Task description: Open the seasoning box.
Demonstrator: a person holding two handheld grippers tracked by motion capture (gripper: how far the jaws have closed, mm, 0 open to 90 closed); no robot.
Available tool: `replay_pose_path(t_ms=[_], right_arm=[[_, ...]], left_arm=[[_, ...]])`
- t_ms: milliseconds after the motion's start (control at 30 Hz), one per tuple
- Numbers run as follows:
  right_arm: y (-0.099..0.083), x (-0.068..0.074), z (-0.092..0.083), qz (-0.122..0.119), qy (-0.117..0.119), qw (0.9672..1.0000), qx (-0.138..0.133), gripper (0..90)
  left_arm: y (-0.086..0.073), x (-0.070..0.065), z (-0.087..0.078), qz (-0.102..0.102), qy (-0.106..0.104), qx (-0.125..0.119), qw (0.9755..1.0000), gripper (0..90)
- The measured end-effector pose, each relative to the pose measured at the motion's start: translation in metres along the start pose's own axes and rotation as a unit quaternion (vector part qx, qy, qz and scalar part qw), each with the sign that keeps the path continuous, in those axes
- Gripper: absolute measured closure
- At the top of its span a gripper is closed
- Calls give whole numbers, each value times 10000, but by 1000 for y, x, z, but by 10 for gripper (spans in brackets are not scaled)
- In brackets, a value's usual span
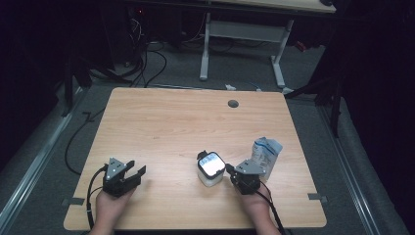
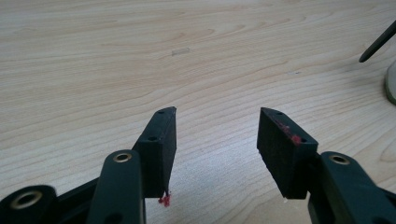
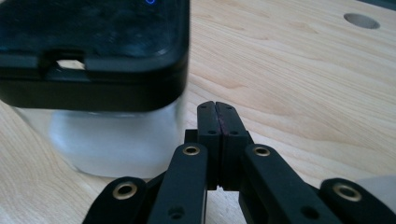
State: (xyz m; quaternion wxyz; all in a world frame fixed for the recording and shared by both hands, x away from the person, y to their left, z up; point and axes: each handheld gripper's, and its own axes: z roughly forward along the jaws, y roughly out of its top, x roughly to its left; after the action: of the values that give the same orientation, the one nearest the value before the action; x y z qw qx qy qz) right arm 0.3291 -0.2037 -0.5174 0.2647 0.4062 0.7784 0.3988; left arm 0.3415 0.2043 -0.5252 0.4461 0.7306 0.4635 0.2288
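Now left tool [image 2: 217, 135] open, nothing btwn jaws; right tool [image 3: 218, 112] closed beside jar [image 3: 116, 135].

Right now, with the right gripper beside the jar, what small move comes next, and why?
Probably open the right gripper: its jaws are pressed shut with nothing between them, just beside the black-lidded jar. The left gripper is open over bare table, far from the jar.

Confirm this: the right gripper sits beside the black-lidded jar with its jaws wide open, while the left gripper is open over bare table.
Not quite. The right gripper is shut, its jaws pressed together with nothing between them, as the right gripper view shows. It does sit beside the black-lidded jar, and the left gripper is open over bare table.
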Motion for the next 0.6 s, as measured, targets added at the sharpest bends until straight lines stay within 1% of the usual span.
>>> replay_pose_path(t_ms=[67, 167, 333, 433, 600], right_arm=[[2, 2, -1, -37, 23, 10000, -18, 894], [2, 4, -2, -36, 50, 10000, -20, 895], [1, 9, -5, -119, 60, 9999, 36, 895], [0, 14, -7, -161, 85, 9998, 31, 895], [-3, 23, -10, -175, 170, 9997, 14, 895]], left_arm=[[-1, 1, 0, 13, 5, 9, 10000, 478], [-3, 3, -2, -15, -47, 17, 10000, 480], [-1, 3, -5, -46, -49, -103, 9999, 482], [0, 0, -4, 15, -33, -105, 9999, 482], [0, -3, -2, 59, -35, -114, 9999, 482]])
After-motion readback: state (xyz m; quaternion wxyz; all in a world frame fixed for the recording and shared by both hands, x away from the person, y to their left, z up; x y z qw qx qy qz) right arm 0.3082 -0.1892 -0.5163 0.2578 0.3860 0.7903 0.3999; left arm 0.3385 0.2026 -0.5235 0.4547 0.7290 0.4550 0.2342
